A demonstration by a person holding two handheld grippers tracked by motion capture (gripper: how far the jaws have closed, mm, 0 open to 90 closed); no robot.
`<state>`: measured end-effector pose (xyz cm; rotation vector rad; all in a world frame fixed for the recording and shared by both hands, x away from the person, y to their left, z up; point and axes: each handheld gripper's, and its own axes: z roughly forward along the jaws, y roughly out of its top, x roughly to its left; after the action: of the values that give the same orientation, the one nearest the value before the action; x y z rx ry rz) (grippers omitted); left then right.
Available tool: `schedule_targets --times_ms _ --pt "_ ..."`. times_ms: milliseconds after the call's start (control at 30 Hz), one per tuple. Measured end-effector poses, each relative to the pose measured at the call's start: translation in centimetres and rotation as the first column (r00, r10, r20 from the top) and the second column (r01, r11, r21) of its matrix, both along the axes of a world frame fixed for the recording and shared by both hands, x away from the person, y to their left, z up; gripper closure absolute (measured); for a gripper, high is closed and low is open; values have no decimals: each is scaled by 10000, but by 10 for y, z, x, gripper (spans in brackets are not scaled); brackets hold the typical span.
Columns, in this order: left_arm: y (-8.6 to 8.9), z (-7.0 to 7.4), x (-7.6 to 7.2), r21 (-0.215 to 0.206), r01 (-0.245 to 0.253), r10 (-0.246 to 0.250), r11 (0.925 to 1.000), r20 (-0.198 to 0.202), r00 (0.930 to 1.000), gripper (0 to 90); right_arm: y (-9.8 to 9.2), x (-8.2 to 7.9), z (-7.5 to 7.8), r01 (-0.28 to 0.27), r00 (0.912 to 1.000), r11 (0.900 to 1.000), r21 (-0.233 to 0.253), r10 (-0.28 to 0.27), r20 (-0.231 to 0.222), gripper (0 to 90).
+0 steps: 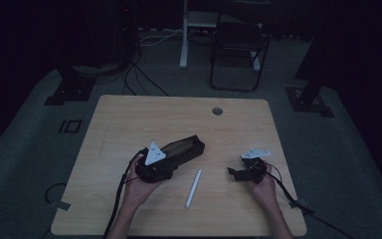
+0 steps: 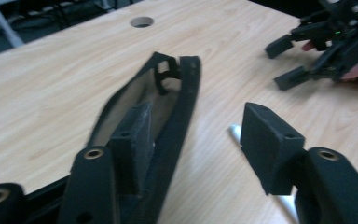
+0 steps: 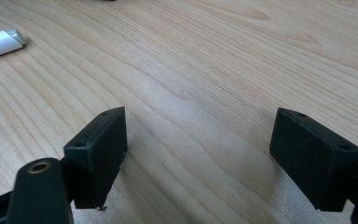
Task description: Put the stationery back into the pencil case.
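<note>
We see long black fabric pouch [image 1: 183, 149] with tan lining, lying flat mid-surface, mouth gaping open, one left finger [image 2: 133, 140] inside. We see slim white pen [image 1: 194, 187] lying flat just beside it, apart, nearer front edge.

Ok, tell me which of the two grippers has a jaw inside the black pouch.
The left gripper: one jaw sits inside the open black pouch. The right gripper is open over bare table.
</note>
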<state>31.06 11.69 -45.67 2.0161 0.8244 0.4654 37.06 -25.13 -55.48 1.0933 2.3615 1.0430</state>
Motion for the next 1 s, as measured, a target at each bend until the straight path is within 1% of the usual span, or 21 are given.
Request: schedule_targets --times_ms 167,367,467,667,767,833,1000 --pt "-7 -3 -2 155 112 -112 9998 -27 9999 465 0 0 0 -2 10000 10000 -1 2 0 190" --pt "-11 -4 -5 145 120 -119 9998 -98 9999 476 0 0 0 0 10000 10000 -2 0 -1 190" --pt "-13 -4 -6 177 140 -139 9997 -52 9999 481 0 0 0 -2 10000 10000 -3 2 0 190" --pt "-21 -7 -9 407 230 -230 9989 -1 9997 488 0 0 0 2 10000 10000 0 -2 -2 190" --pt "-25 -8 -11 634 207 -208 9978 22 9998 488 0 0 0 1 10000 10000 -1 -1 -1 190" --pt "-28 -9 -12 613 262 -262 9978 -6 9997 488 0 0 0 -1 10000 10000 -1 1 1 190" --pt "-34 -14 -13 724 379 -375 9967 -67 9993 488 0 0 0 -1 10000 10000 -1 1 -2 190"
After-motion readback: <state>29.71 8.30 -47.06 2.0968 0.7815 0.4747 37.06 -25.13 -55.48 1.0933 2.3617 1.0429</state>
